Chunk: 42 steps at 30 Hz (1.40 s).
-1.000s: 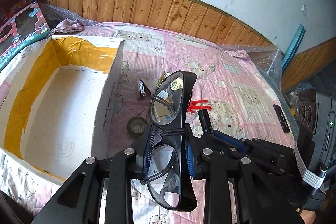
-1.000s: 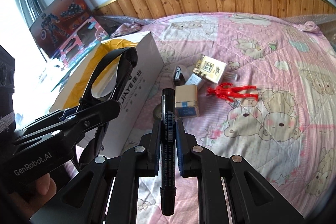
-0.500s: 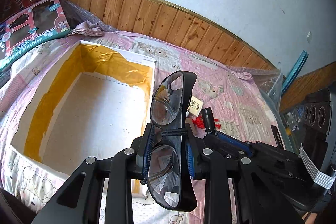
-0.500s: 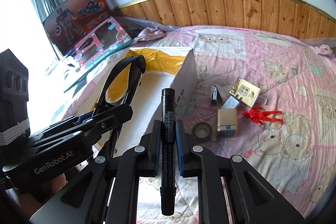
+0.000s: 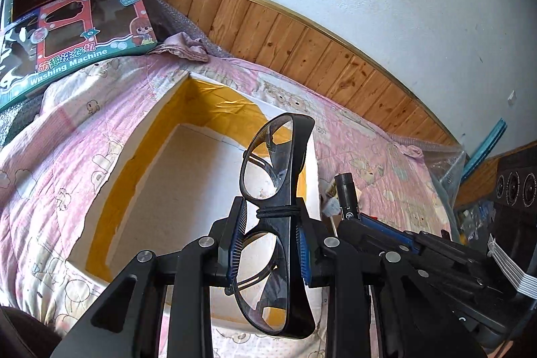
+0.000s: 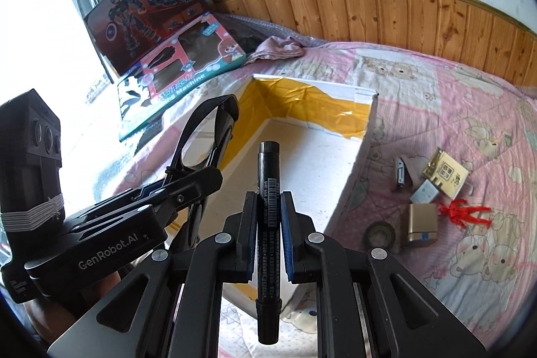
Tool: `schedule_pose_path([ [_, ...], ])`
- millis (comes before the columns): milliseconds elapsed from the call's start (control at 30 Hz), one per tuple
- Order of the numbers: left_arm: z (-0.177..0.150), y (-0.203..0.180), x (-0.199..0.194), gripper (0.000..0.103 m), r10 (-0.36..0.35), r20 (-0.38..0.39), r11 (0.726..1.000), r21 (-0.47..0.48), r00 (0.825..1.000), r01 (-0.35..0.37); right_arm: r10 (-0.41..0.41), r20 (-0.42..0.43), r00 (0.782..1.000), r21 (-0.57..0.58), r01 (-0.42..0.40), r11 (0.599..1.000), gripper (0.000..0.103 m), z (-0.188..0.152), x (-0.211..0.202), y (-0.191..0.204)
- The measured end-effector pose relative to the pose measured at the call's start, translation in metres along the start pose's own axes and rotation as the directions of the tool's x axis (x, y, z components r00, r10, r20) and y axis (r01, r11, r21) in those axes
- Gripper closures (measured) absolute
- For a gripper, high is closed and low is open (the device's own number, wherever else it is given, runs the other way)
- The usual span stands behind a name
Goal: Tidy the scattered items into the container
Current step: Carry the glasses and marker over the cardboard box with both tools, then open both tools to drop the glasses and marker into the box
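My left gripper is shut on a pair of black-framed glasses, held upright over the open white box with yellow tape inside. My right gripper is shut on a black marker, pointing up, also above the box. The left gripper and glasses show at the left of the right wrist view. The marker's tip shows to the right of the glasses. On the pink quilt to the right of the box lie a red figure, a tape roll, a tan box and a gold packet.
Two toy boxes lean on the wall at the back left. A crumpled pink cloth lies behind the white box. Wood panelling runs along the back. A small stapler-like item lies near the gold packet.
Both grippers have moved left, from beside the box's right wall to above its open inside, each still holding its item. The scattered items now sit further right.
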<state>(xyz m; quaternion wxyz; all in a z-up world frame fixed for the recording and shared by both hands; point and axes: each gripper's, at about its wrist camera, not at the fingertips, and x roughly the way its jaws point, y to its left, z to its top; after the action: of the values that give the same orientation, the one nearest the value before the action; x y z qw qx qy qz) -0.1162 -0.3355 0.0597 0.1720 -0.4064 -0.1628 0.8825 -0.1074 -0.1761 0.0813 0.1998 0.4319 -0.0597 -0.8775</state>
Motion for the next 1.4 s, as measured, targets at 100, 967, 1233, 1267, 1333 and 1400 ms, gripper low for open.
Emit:
schedule_pose_path([
  [100,0.004,0.012,0.002,0.075,0.017,-0.002,1.0,-0.011,1.0,-0.017,0.01,-0.025,1.0,-0.001,-0.01,1.0,0.089,0.006,0.015,0.006],
  [967,0.004,0.081,0.044,0.07,0.213,-0.165,0.977,0.006,0.963,-0.215,0.026,-0.21,0.977,0.033,-0.019,0.999,0.076,0.002,0.091,0.013],
  [1233,0.001,0.042,0.01,0.07,0.258,-0.073,0.963,0.101,0.964,-0.25,0.026,-0.152,0.988,-0.015,-0.028,0.999,0.076,-0.008,0.059,0.015],
  [1267,0.001,0.035,0.005,0.07,0.263,-0.057,0.96,0.117,0.963,-0.256,0.028,-0.143,0.989,-0.017,-0.03,0.999,0.076,-0.009,0.054,0.015],
  [1333,0.0,0.023,-0.002,0.07,0.277,-0.031,0.952,0.147,0.961,-0.269,0.032,-0.128,0.991,-0.018,-0.034,0.999,0.076,-0.011,0.045,0.014],
  [1400,-0.001,0.014,-0.008,0.07,0.275,-0.016,0.949,0.163,0.961,-0.269,0.034,-0.112,0.993,-0.021,-0.037,0.999,0.076,-0.012,0.037,0.013],
])
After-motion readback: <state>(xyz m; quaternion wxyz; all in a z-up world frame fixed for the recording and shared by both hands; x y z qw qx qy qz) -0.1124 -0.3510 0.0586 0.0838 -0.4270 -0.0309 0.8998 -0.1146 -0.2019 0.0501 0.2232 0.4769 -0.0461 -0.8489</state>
